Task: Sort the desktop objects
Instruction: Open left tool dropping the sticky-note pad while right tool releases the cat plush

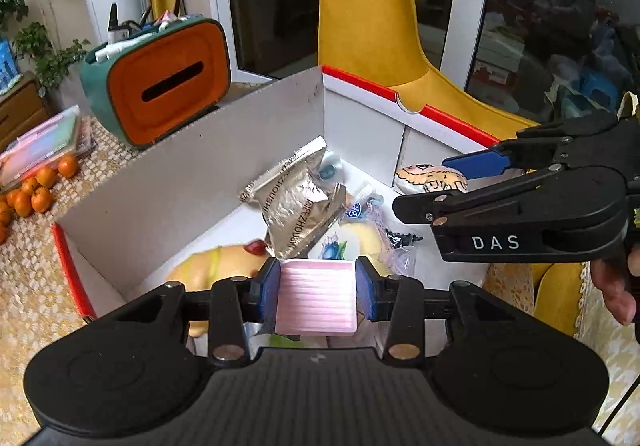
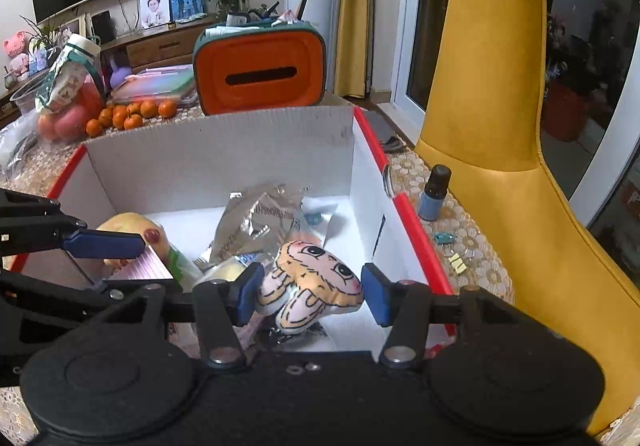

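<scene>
Clamping a pink ribbed block between blue pads: left gripper, held over the near end of the white cardboard box. Straddling a cartoon-faced plush: right gripper, pads spread just wider than the toy; contact impossible to confirm. Inside the box: crinkled silver foil pouch mid-floor, yellow squishy toy against the long wall. Seen only from the right wrist: small blue bottle outside the box beside its red-edged wall. Behind the box: orange tissue holder, tangerines nearby.
</scene>
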Tool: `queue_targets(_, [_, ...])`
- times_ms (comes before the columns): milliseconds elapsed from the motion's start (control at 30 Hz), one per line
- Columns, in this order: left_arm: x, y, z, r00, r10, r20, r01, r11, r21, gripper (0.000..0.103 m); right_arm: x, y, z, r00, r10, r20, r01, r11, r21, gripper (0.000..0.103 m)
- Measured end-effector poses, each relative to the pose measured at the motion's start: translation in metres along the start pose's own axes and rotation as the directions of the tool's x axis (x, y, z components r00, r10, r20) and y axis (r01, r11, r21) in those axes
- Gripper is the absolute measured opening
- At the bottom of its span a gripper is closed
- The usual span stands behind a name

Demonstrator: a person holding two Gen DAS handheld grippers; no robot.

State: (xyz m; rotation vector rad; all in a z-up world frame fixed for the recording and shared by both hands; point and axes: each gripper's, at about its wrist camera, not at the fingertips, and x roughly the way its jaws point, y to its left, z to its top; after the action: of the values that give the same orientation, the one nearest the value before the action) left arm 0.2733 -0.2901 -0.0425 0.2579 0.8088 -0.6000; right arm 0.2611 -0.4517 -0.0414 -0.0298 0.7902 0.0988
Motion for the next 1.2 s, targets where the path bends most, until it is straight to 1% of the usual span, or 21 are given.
queue_targets(267, [0.009,0.01,-0.001,0.999,-0.027,-0.035,0.025,0.998,-0.064,0.039,0.001,-0.001,-0.003,1.0,0.002,0.006,-0.002,1.0,-0.017,0.056])
queue_targets(367, [0.008,0.012,-0.003,0.999,-0.036,-0.034,0.033,0.996,-0.079,0.039,0.001,-0.002,-0.004,1.0,0.013,0.011,-0.013,1.0,-0.011,0.065])
queue_targets(433, [0.006,0.013,-0.004,0.999,-0.043,-0.032,0.041,0.995,-0.089,0.042,0.0,-0.003,-0.005,1.0,0.017,0.012,-0.017,1.0,-0.004,0.066])
queue_targets(500, [0.003,0.015,-0.004,0.998,-0.056,-0.025,0.053,0.994,-0.1,0.049,-0.001,-0.004,-0.005,1.0,0.019,0.015,-0.019,1.0,-0.003,0.066])
queue_targets(533, [0.001,0.015,-0.005,0.998,-0.06,-0.023,0.057,0.993,-0.105,0.051,-0.002,-0.004,-0.005,1.0,0.021,0.018,-0.021,1.0,-0.001,0.067])
queue_targets(600, [-0.003,0.014,-0.006,0.998,-0.06,-0.015,0.058,0.993,-0.107,0.06,-0.006,-0.004,-0.004,0.999,0.032,0.021,-0.032,0.999,0.006,0.071])
queue_targets(633, [-0.005,0.013,-0.006,0.998,-0.058,-0.01,0.056,0.993,-0.105,0.061,-0.007,-0.004,-0.004,0.999,0.038,0.023,-0.038,0.999,0.009,0.073])
queue_targets(867, [-0.027,0.013,-0.01,0.998,-0.056,0.018,0.058,0.992,-0.114,0.063,-0.022,0.002,-0.002,0.998,0.059,0.032,-0.059,0.998,-0.004,0.075])
queue_targets(900, [-0.03,0.013,-0.011,0.998,-0.053,0.023,0.055,0.992,-0.114,0.063,-0.025,0.004,-0.001,0.998,0.06,0.036,-0.06,0.998,-0.005,0.079])
queue_targets(933, [-0.034,0.014,-0.012,0.998,-0.05,0.03,0.053,0.992,-0.114,0.063,-0.029,0.005,-0.001,0.997,0.062,0.043,-0.061,0.998,-0.007,0.081])
queue_targets(1200, [-0.059,0.024,-0.02,0.998,-0.017,0.06,0.026,0.989,-0.147,0.063,-0.051,0.019,0.0,0.994,0.09,0.059,-0.087,0.995,-0.048,0.082])
